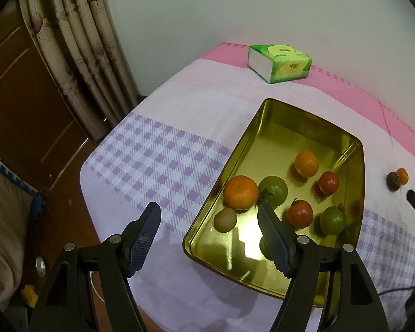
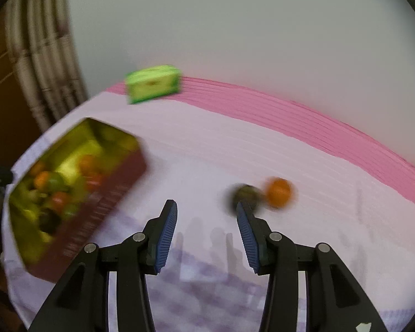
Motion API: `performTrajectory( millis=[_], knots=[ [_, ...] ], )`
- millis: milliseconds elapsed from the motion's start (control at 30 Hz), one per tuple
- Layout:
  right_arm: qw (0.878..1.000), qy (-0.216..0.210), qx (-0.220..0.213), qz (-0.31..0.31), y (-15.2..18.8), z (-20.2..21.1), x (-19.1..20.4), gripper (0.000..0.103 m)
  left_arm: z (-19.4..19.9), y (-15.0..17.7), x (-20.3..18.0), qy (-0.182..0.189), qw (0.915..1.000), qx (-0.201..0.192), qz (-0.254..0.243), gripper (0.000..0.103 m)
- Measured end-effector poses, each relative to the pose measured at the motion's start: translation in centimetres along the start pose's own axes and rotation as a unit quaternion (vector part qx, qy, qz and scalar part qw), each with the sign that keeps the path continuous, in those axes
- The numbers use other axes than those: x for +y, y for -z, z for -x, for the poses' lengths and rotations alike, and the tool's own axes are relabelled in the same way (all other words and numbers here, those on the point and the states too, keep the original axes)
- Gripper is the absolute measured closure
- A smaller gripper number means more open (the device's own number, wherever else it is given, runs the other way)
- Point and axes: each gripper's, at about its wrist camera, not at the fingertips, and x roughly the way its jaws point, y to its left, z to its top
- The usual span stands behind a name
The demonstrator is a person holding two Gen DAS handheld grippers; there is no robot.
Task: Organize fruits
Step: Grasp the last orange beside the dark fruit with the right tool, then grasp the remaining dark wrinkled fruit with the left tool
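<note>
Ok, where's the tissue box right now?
The green tissue box sits at the table's far edge near the wall, on the pink mat, beyond the gold tray.

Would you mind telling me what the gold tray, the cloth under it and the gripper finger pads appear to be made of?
The tray looks like thin metal, gold and glossy: its floor mirrors the fruit and a bright glare. The tablecloth seems woven fabric, matte, with a printed lilac check and soft creases. The left gripper finger pads appear to be dark rubber or plastic with a fine ridged texture; which one is unclear.
</note>
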Motion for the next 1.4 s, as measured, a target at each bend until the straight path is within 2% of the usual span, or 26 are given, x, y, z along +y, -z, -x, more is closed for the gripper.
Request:
performTrajectory(
  millis=[133,300,533,900,1033,1100,1233,1400],
  knots=[
    [0.999,0.042,0.011,-0.019,1.4,-0.5,-4.2,0.061,-0.1,0.0,-0.1,0.000,1.0000,0.002,-0.003,0.030],
    [0.998,0.049,0.024,-0.035,2.3,-1.7,-6.7,0.061,-0.4,0.0,-0.3,0.005,1.0000,0.005,-0.006,0.030],
    [0.998,0.034,0.034,-0.032,2.2,-4.3,-7.2,0.061,-0.1,-0.2,-0.4,0.024,0.9997,-0.007,-0.006,0.030],
    [0.999,0.017,0.038,-0.011,0.0,-7.8,-6.6,0.060,0.4,-0.5,-1.8,0.049,0.9979,-0.031,-0.029,0.030],
    [0.999,0.012,0.035,-0.016,-0.6,-8.4,-6.7,0.060,0.2,-0.5,-2.7,0.058,0.9976,-0.022,-0.030,0.030],
    [0.999,0.009,0.033,-0.020,-0.5,-8.2,-6.8,0.068,0.1,-0.5,-3.7,0.069,0.9970,-0.015,-0.033,0.030],
    [0.999,0.011,0.032,-0.020,-0.1,-7.8,-7.0,0.070,0.5,-0.9,-7.3,0.088,0.9943,-0.017,-0.059,0.030],
    [0.998,0.035,0.031,-0.043,1.6,-6.1,-8.9,0.070,0.8,-1.5,-13.9,0.136,0.9851,-0.014,-0.104,0.030]
  ],
)
